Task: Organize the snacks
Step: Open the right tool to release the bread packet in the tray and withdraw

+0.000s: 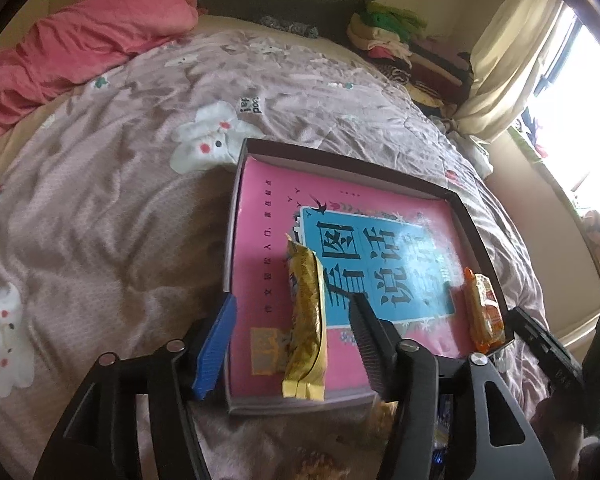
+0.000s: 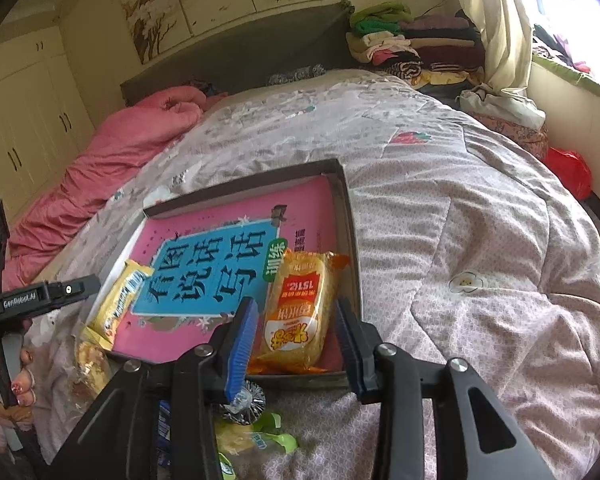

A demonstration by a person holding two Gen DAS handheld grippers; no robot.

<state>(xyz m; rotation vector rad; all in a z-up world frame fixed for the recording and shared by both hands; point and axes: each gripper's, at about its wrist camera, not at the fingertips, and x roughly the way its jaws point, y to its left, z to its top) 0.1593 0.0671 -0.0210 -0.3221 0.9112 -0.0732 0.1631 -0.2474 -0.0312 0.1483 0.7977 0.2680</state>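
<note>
In the left wrist view, we see our left gripper (image 1: 294,344) with its fingers spread wide and holding nothing. Between them lies the yellow snack packet (image 1: 306,322), flat on the pink book (image 1: 260,280) inside the shallow dark box (image 1: 342,160). The orange snack packet (image 1: 485,312) lies along the right wall of the box, near the front corner. To the left of the box, the quilt (image 1: 100,208) is wide and free.

In the right wrist view, our right gripper (image 2: 296,344) is also spread apart around the orange snack packet (image 2: 300,308), and we cannot tell if the pads touch it. The box wall (image 2: 352,240) runs just beside the right finger. More wrapped snacks (image 2: 244,436) lie on the quilt in front of the box.
</note>
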